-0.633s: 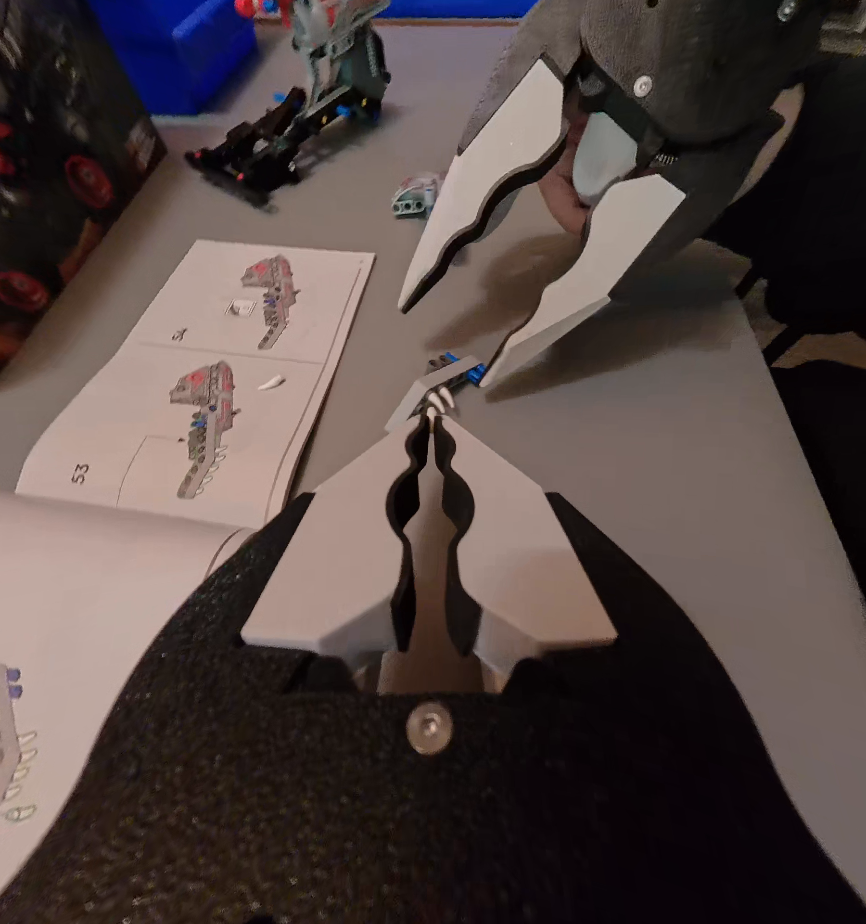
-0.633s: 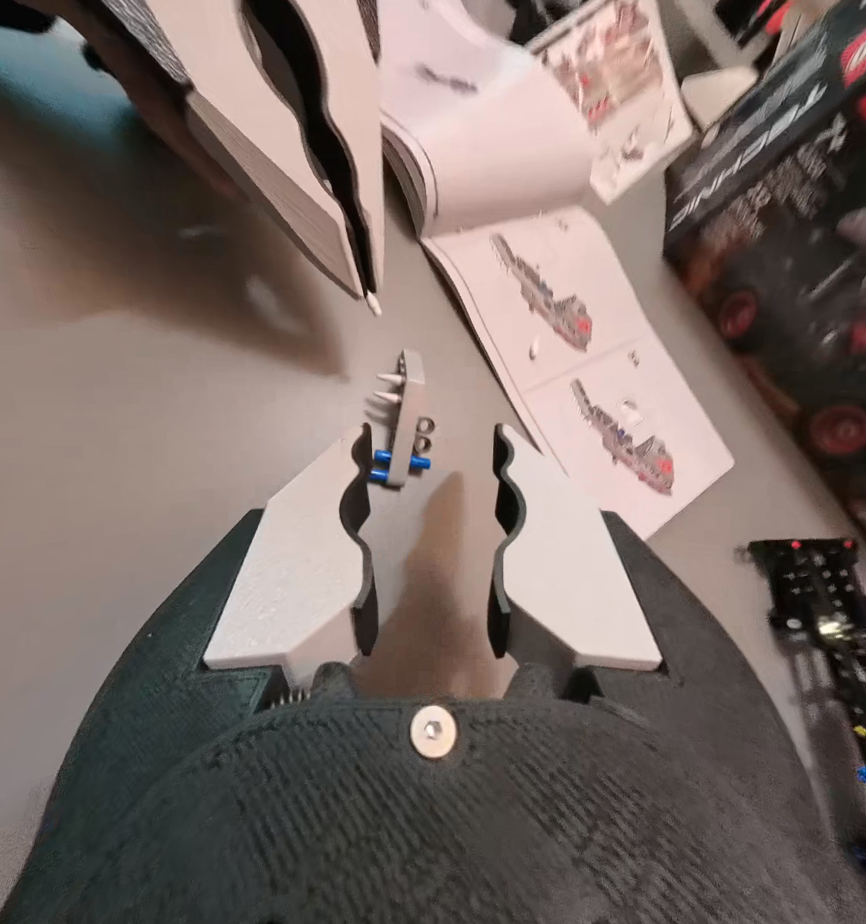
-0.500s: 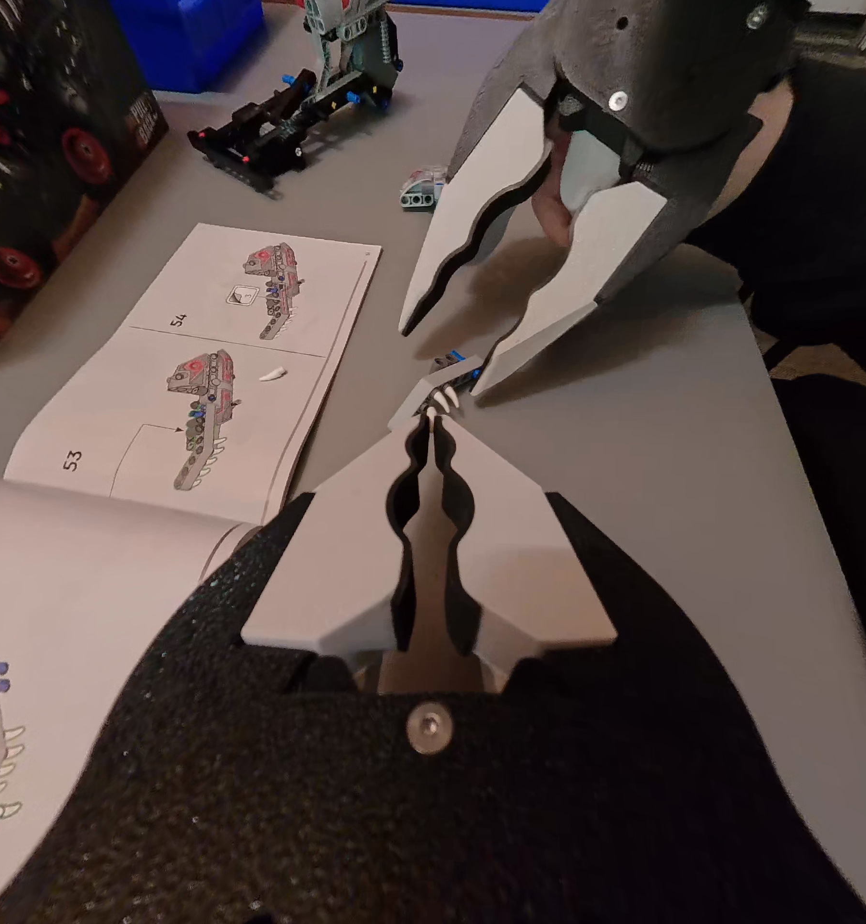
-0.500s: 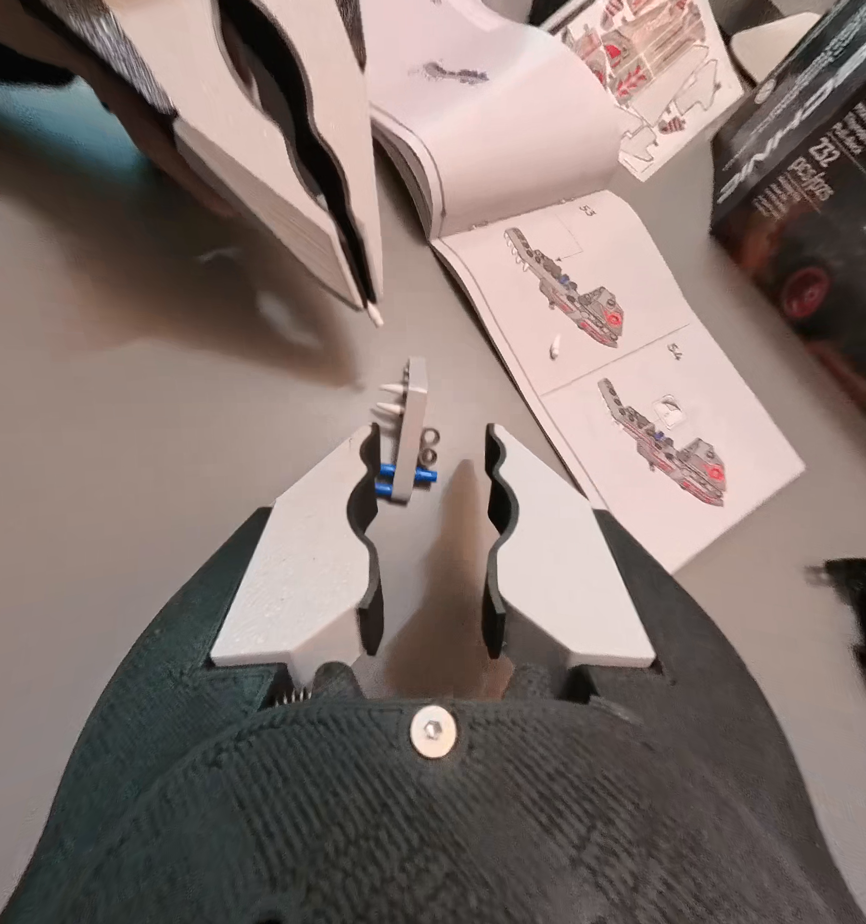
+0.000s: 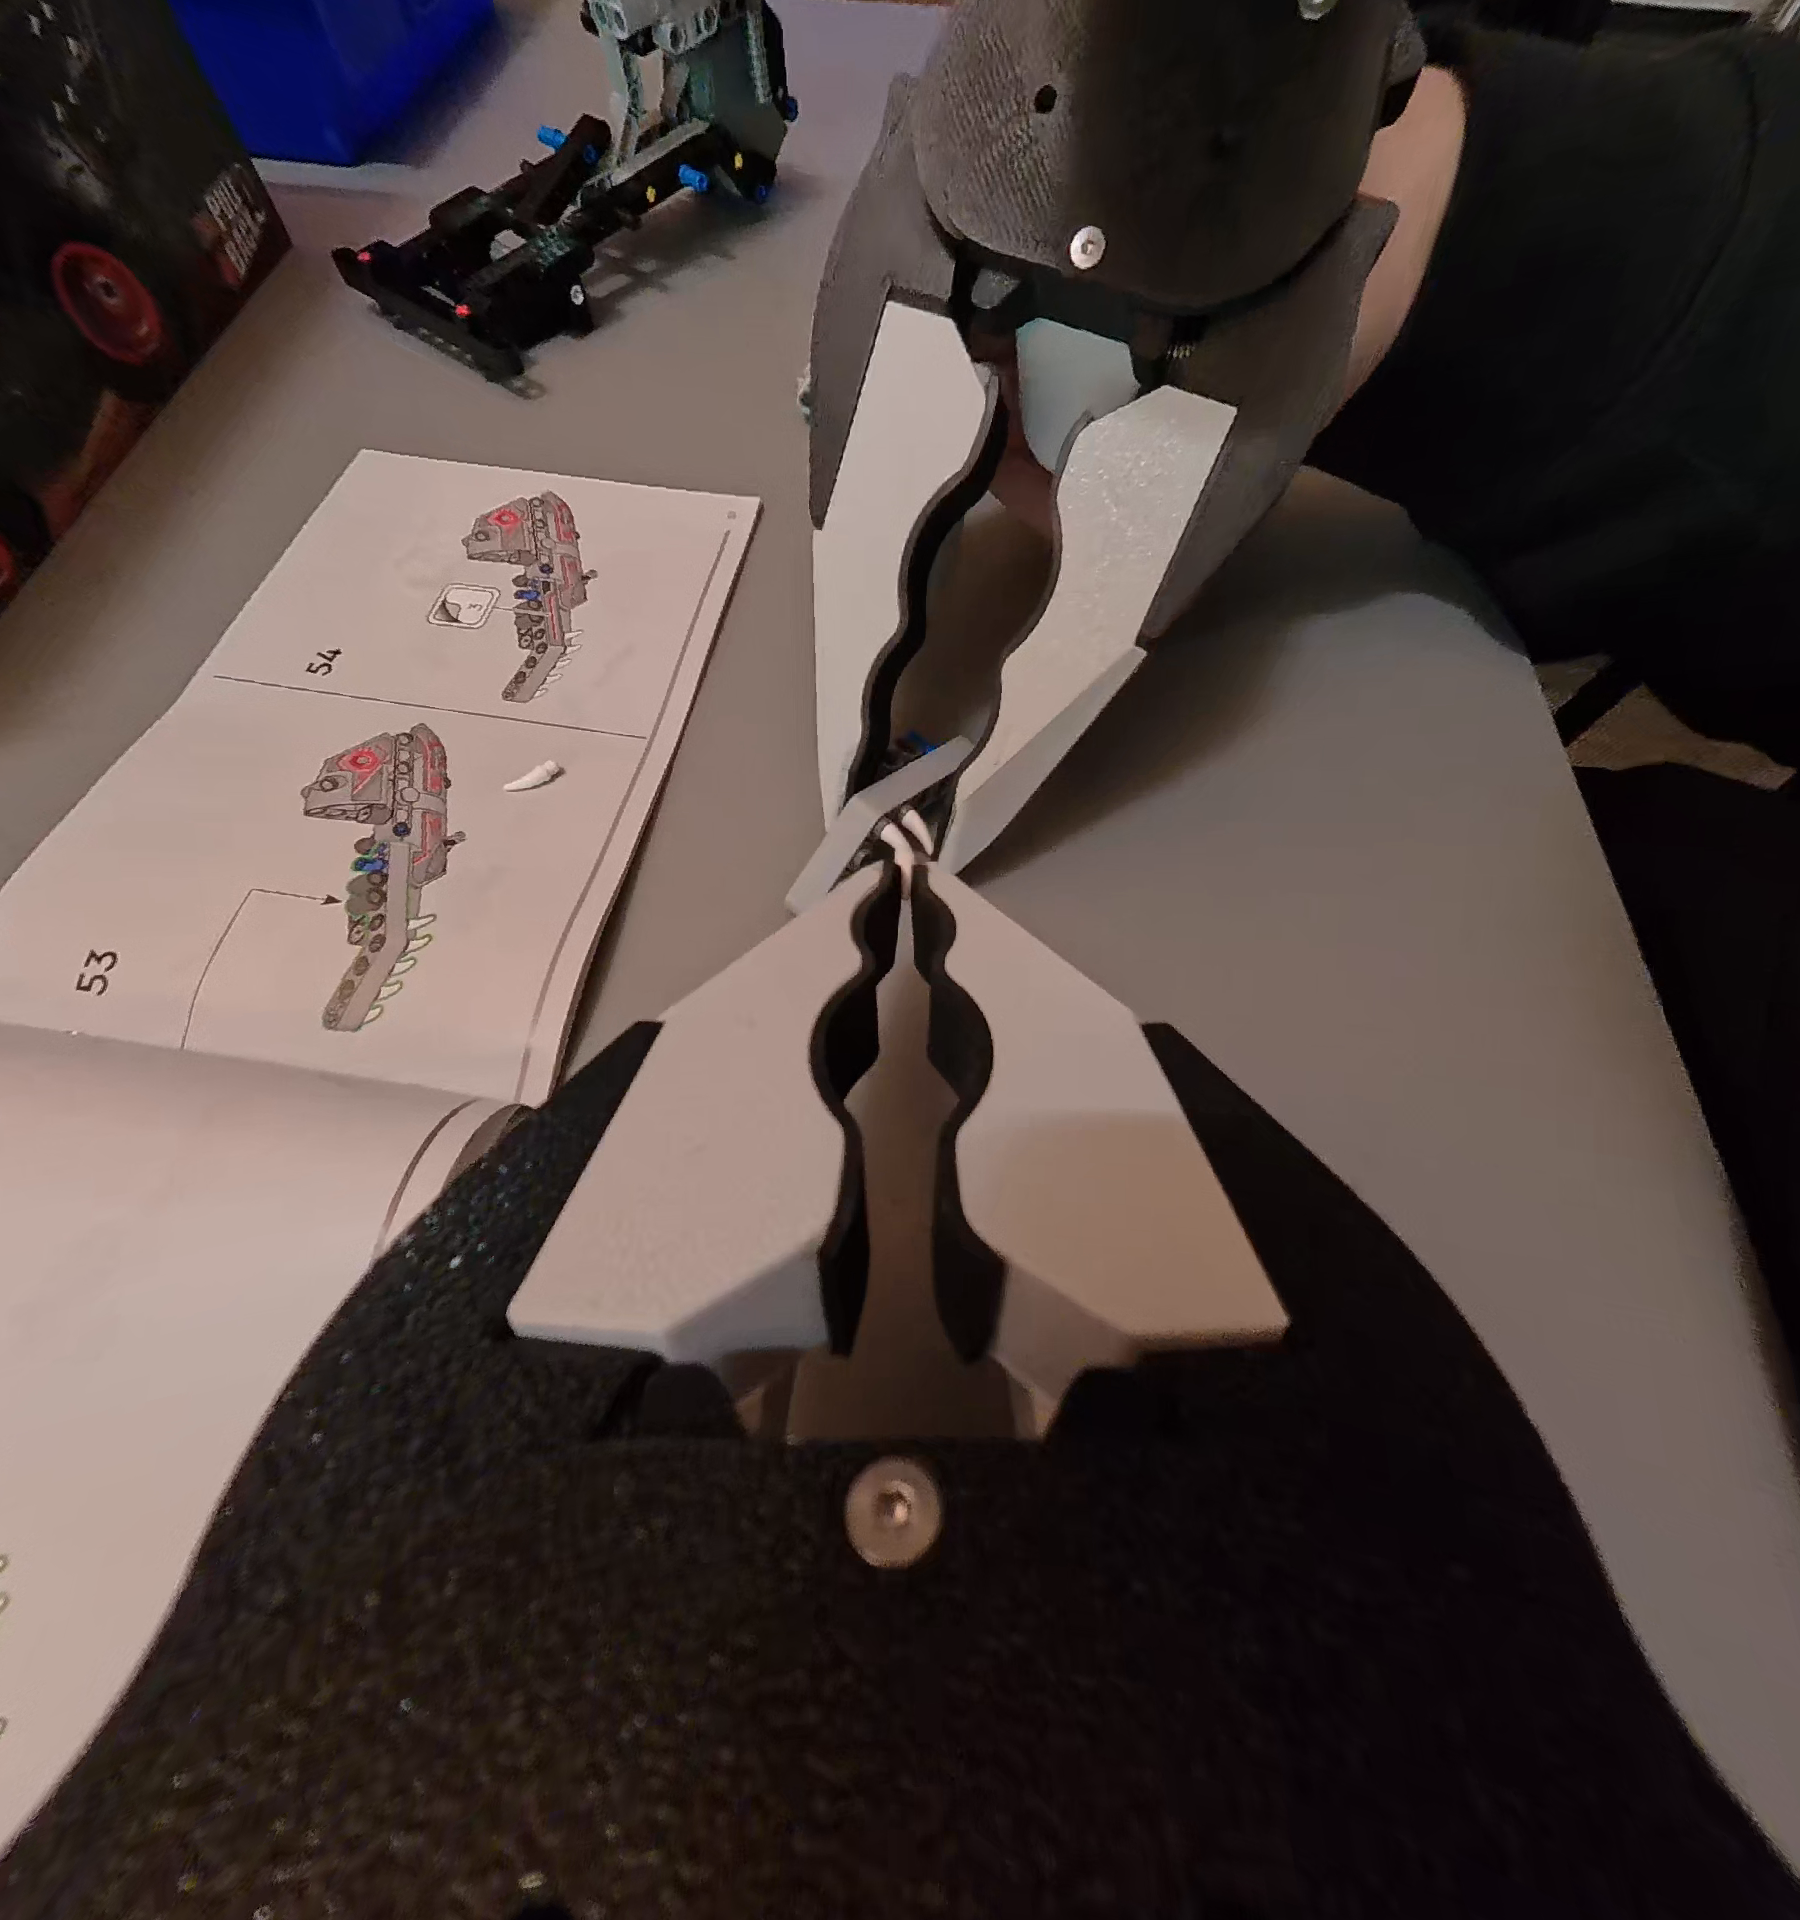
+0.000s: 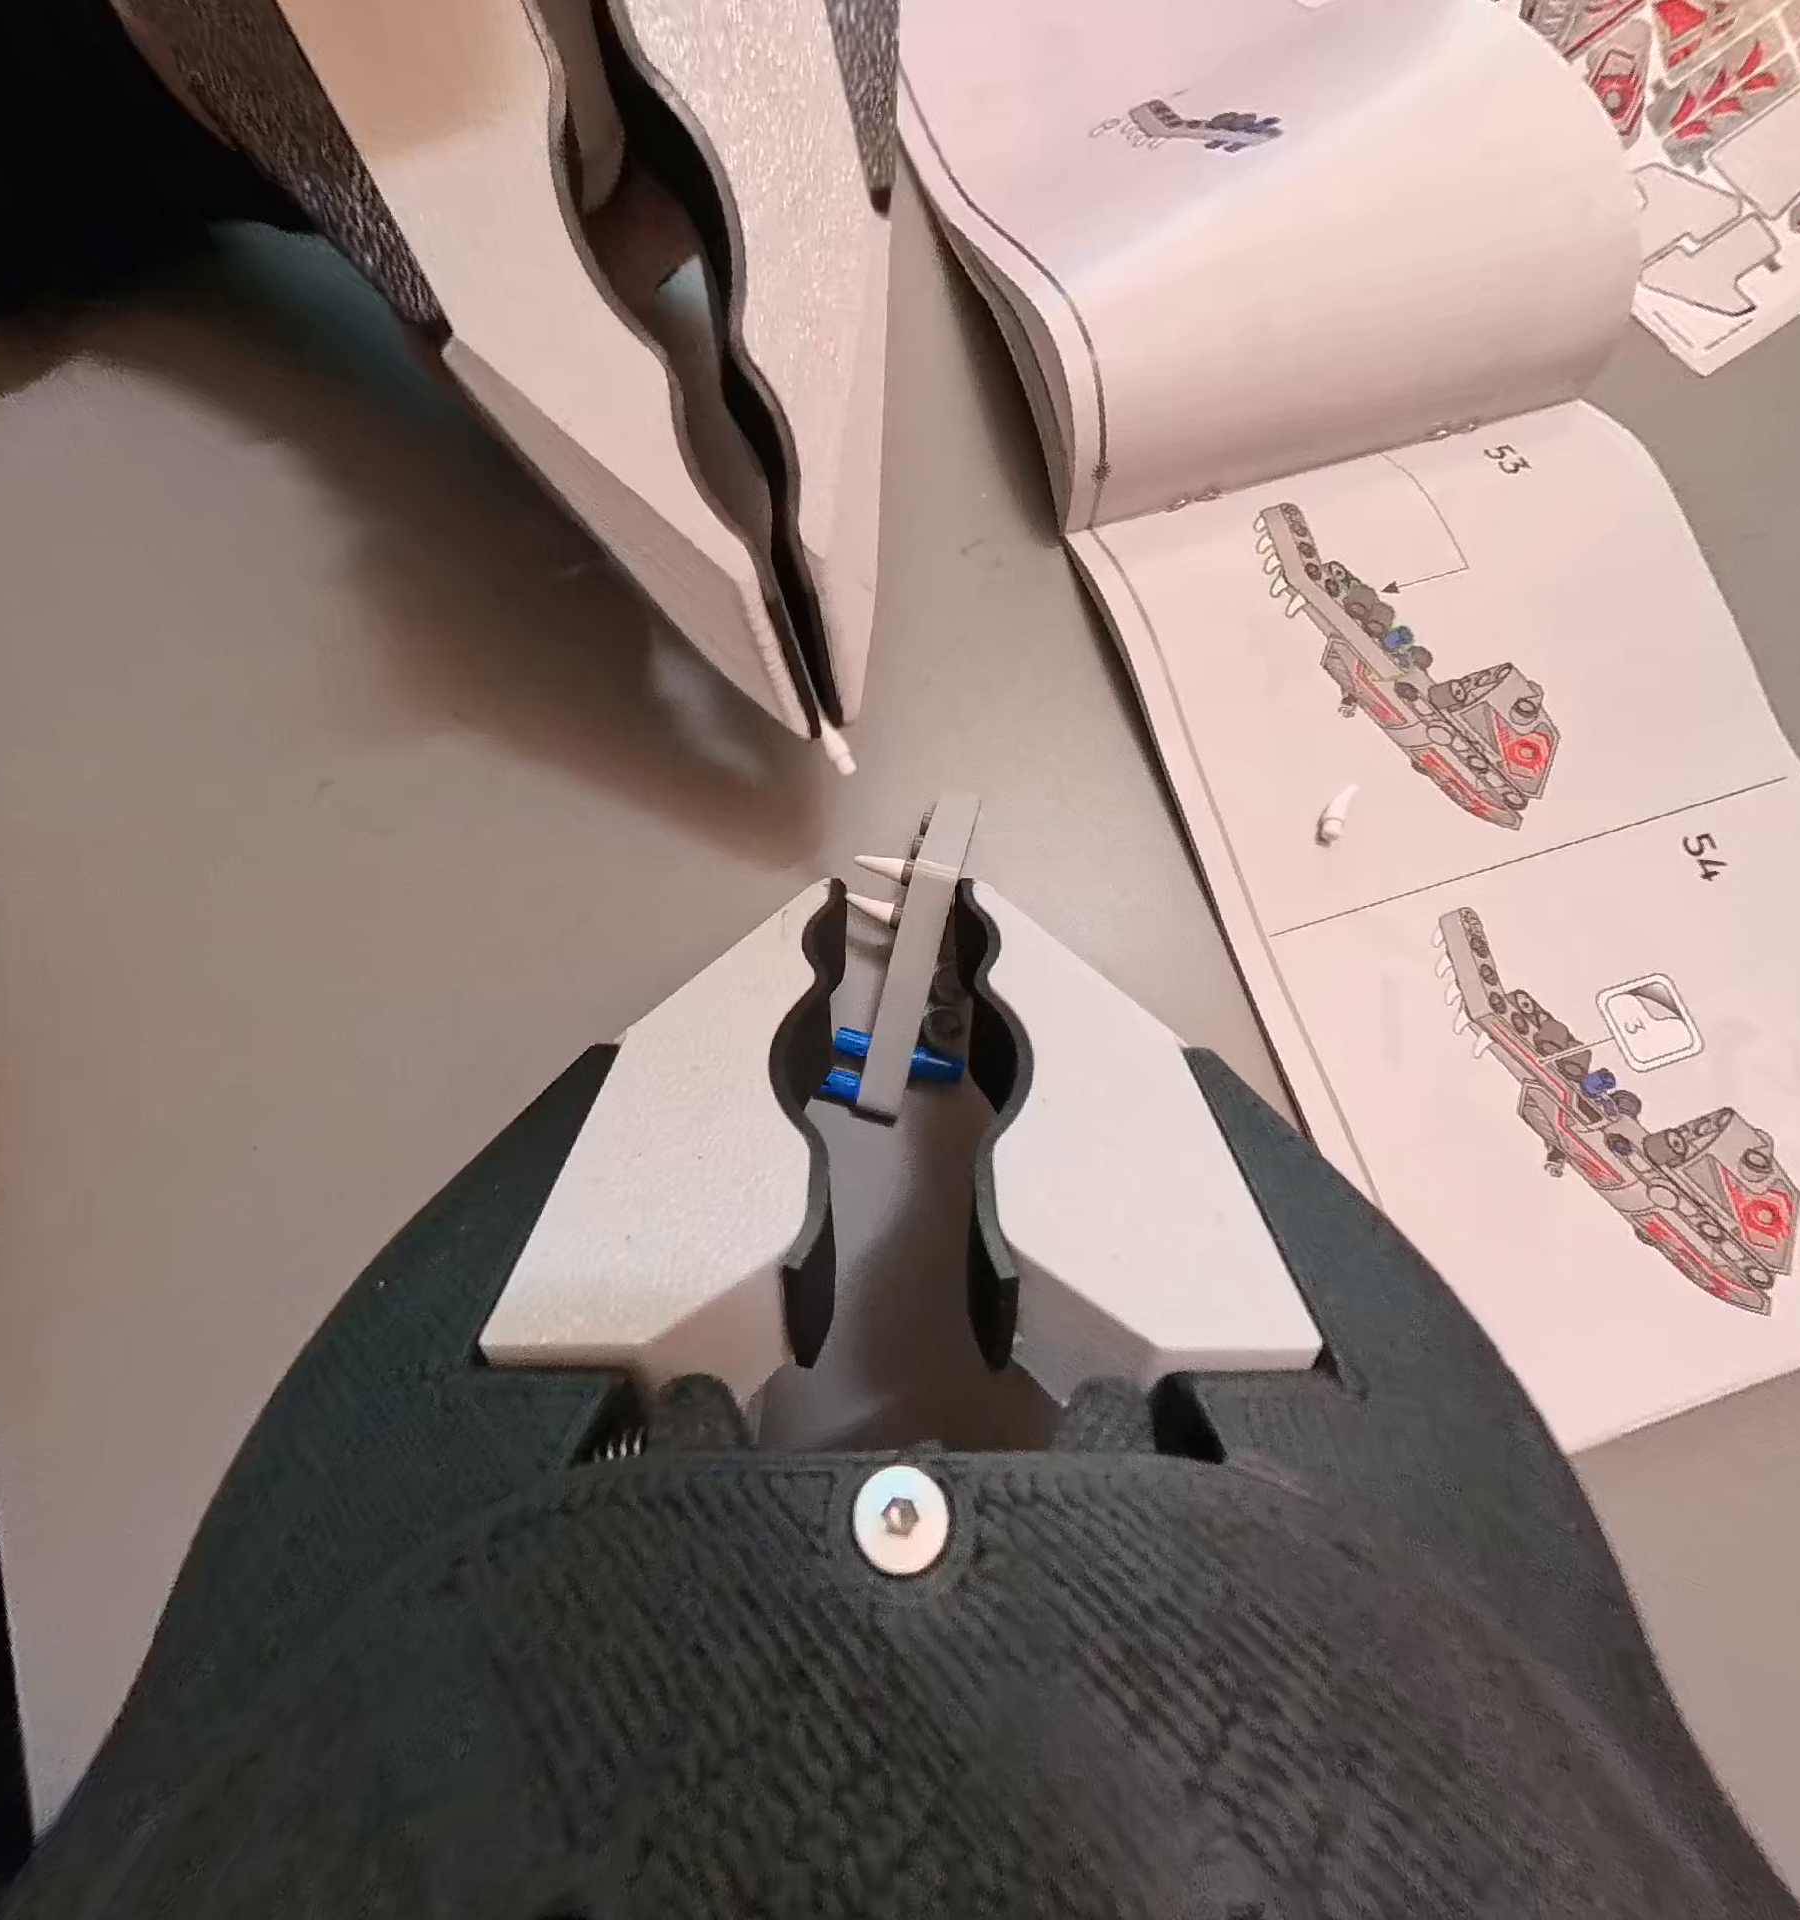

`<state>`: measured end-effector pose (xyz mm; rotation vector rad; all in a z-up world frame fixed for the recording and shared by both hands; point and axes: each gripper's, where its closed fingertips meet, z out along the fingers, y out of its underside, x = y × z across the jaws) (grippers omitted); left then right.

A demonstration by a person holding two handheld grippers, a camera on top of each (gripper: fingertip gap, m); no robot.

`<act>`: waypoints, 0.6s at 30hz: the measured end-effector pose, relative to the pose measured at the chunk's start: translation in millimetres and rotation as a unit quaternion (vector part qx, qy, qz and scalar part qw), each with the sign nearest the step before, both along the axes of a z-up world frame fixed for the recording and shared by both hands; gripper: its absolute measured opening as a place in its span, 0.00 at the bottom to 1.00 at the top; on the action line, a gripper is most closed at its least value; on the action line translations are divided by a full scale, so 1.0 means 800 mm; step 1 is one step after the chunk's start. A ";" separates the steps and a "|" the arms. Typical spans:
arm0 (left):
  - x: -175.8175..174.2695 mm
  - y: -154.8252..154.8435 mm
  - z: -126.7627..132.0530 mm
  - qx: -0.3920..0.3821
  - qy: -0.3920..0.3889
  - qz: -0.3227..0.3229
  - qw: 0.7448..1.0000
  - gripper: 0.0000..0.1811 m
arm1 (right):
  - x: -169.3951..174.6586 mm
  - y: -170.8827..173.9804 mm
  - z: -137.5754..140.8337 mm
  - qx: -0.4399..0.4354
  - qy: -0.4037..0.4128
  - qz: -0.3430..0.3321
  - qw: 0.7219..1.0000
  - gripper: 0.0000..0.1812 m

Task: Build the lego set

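Observation:
My right gripper (image 6: pixel 896 894) is shut on a grey lego beam (image 6: pixel 917 997) that carries two white teeth and two blue pins. The beam stands on edge on the grey table (image 6: pixel 304 987). My left gripper (image 5: pixel 906 883) is shut on a single white tooth (image 6: pixel 840 750), whose point sticks out of its fingertips. In the right wrist view the left gripper (image 6: pixel 821 722) hangs just beyond the beam's far end, tooth tip close to it. In the left wrist view the right gripper (image 5: pixel 906 800) faces mine, with the beam (image 5: pixel 839 842) between the tips.
An open instruction booklet (image 5: pixel 408 727) lies left of the grippers, with a loose white tooth (image 5: pixel 534 776) on its page. A black lego chassis (image 5: pixel 522 260), a dark set box (image 5: pixel 65 260) and a blue bin (image 5: pixel 335 73) stand farther back. A sticker sheet (image 6: pixel 1727 156) lies beyond the booklet. My left and right fingertips are right by each other.
My right gripper has moved forward and closed on the grey beam, which earlier lay free between its open fingers. My left gripper stays shut on the tooth, now nearer the beam.

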<state>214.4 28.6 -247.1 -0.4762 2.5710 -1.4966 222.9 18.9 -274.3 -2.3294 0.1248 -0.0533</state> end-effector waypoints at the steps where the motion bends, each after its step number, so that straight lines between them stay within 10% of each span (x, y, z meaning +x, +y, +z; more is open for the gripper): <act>1: 0.000 0.000 -0.002 0.005 0.001 0.000 1.000 0.00 | -0.001 0.001 0.000 0.001 0.002 -0.002 1.000 0.11; 9: 0.004 0.002 -0.001 0.000 0.011 0.010 1.000 0.00 | -0.004 -0.006 -0.001 0.010 -0.017 0.002 1.000 0.24; 18: 0.004 0.002 -0.001 -0.002 0.015 0.011 1.000 0.00 | 0.000 -0.009 0.004 0.010 -0.016 0.004 1.000 0.09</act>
